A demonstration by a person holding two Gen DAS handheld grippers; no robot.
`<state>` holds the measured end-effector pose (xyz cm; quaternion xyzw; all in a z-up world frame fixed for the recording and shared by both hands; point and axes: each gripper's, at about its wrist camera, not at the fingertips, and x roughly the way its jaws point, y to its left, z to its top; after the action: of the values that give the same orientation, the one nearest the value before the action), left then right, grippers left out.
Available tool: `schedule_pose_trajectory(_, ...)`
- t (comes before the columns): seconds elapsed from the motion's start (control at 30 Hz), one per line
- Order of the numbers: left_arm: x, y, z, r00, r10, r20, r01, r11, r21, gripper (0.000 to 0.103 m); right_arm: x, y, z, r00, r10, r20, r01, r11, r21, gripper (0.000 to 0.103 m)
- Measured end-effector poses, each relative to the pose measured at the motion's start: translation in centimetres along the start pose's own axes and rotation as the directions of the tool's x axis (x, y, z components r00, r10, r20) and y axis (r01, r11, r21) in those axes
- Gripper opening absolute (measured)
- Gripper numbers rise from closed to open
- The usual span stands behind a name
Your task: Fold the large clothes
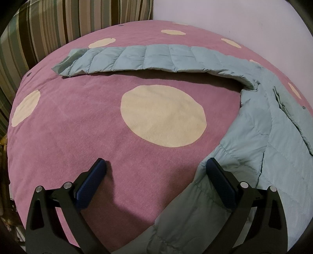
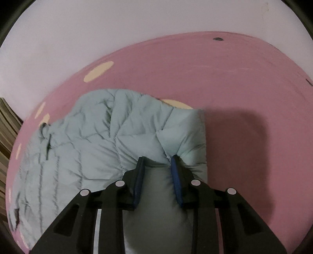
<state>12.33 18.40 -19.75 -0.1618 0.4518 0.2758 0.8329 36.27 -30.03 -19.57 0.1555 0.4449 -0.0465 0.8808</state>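
Observation:
A light teal quilted down jacket (image 1: 270, 136) lies on a pink bed cover with cream dots. One sleeve (image 1: 137, 58) stretches flat across the far side to the left. My left gripper (image 1: 156, 166) is open and empty just above the cover, its right finger beside the jacket's near edge. In the right wrist view the jacket's body (image 2: 93, 144) spreads to the left. My right gripper (image 2: 157, 159) is shut on a puffy fold of the jacket (image 2: 156, 187), which bulges between the blue pads and is lifted and folded over.
The pink cover (image 1: 78, 132) carries large cream dots (image 1: 163, 118). A striped pillow or headboard (image 1: 58, 25) stands at the far left. A pale wall (image 1: 234, 17) borders the bed's far side. Bare pink cover (image 2: 244, 97) lies right of the jacket.

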Motion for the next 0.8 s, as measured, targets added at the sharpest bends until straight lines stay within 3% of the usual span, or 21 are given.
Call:
schedule_pose_trajectory(0.17,0.0,0.0,0.0,1.0,-0.002,-0.001,0.002,1.0,-0.001,0.101,-2.5,0.0,0.3,1.0,0.005,0.027,-0.005,1.0,-0.002,0.029)
schedule_pose_trajectory(0.37,0.0,0.0,0.0,1.0,0.001,-0.001,-0.001,1.0,0.001,0.101,-7.0,0.5,-3.0,0.993,0.035,0.109,-0.034,0.999,-0.014,0.029)
schedule_pose_trajectory(0.6,0.0,0.0,0.0,1.0,0.003,-0.001,-0.003,1.0,0.002,0.101,-3.2,1.3,-5.8,0.999,-0.026,0.029,0.028,0.997,-0.069,0.029)
schedule_pose_trajectory(0.8,0.0,0.0,0.0,1.0,0.001,0.0,-0.001,1.0,0.001,0.101,-5.9,2.4,-5.6,0.997,-0.029,0.07,0.034,0.998,-0.06,0.029)
